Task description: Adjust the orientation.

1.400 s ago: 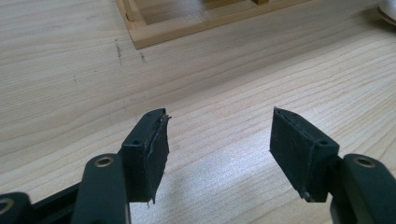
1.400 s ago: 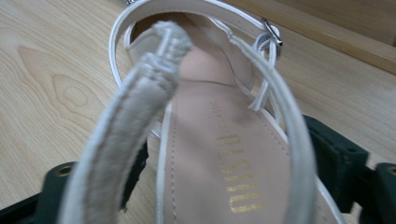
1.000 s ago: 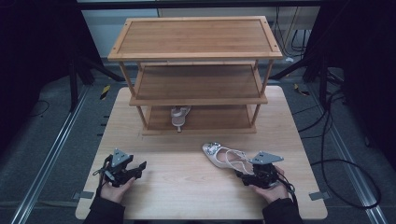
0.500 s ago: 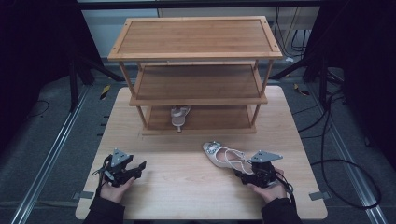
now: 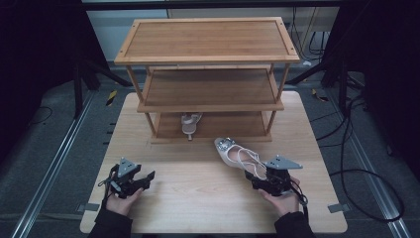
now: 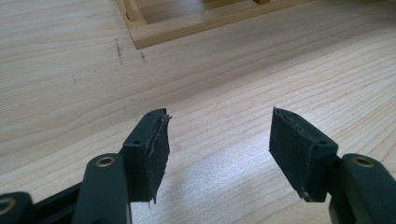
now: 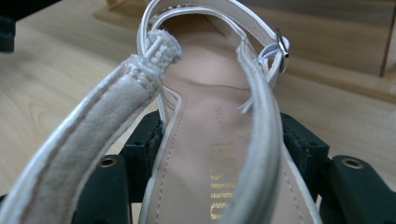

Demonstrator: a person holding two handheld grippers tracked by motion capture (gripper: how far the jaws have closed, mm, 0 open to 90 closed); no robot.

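Wooden table, 3-tier shoe rack at far edge — one sandal being gripped.
High view: right gripper at heel end of white sandal, toe aimed at rack, likely for shelving beside its mate on the bottom tier. Left gripper idle, well apart.
Left gripper view: jaws spread, nothing btw them — bare wood.
Right gripper view: jaws have just been closing, pads pressing the sandal's heel sides.
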